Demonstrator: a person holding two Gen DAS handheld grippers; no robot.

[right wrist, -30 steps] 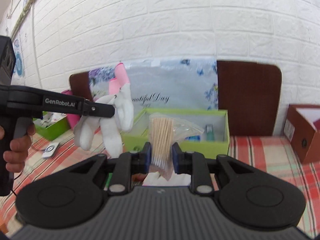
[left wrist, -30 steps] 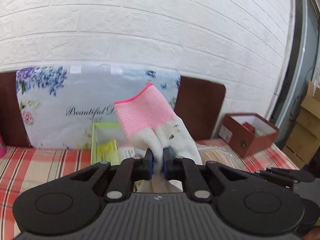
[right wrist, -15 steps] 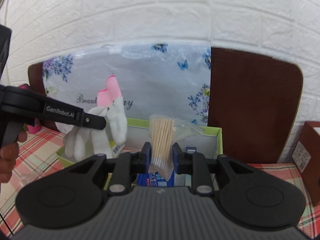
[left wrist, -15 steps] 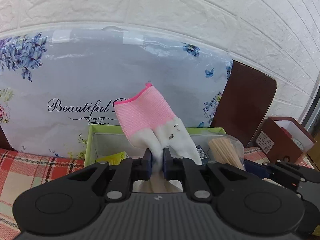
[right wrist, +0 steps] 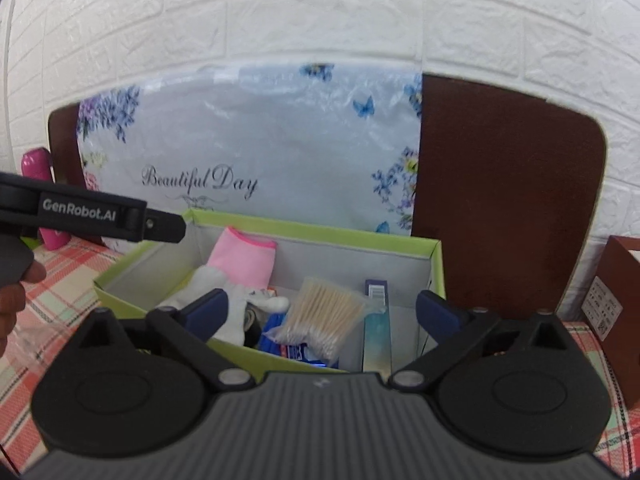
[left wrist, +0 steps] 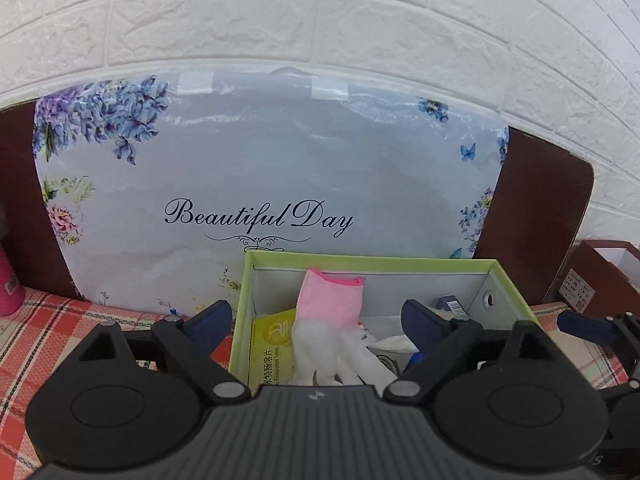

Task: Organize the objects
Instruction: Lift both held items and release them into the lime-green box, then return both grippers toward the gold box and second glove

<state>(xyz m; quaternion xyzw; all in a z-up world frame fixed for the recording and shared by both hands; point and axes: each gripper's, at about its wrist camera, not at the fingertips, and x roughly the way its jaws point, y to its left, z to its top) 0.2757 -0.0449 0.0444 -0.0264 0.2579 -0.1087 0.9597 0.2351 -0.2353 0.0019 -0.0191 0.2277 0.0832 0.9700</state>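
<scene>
Green cardboard forms the open box (left wrist: 368,260) that fills the middle of what we see, its thin lime rim around pale grey inner walls, standing on a worktop (left wrist: 36,332) spread with a red, white and green checked cloth. Behind it a glossy plastic-wrapped panel (left wrist: 260,168) printed with blue and purple flowers and the words "Beautiful Day" leans on a dark brown board (right wrist: 508,184), and that against a white embossed brick wall (left wrist: 320,20). We see a pink bottle (right wrist: 38,168) at the far left and a brown box (right wrist: 620,296) at the far right, both clear of the green one. Our left tongs (left wrist: 316,322) have just been opening and now stand wide apart with nothing pressed between the blue pads; the knitted glove (left wrist: 332,320), white in the hand with a ribbed pink cuff, lies slumped inside the box, cuff upward against the back wall, beside a yellow packet (left wrist: 272,344). Our right tongs (right wrist: 322,310) have likewise just spread and grip nothing; the clear bag of wooden sticks (right wrist: 320,316) rests in the box on a blue pack (right wrist: 288,346), next to a tall narrow carton (right wrist: 376,328). From the right view the left tongs' black arm reaches over the box's left corner, a hand (right wrist: 12,292) behind it.
</scene>
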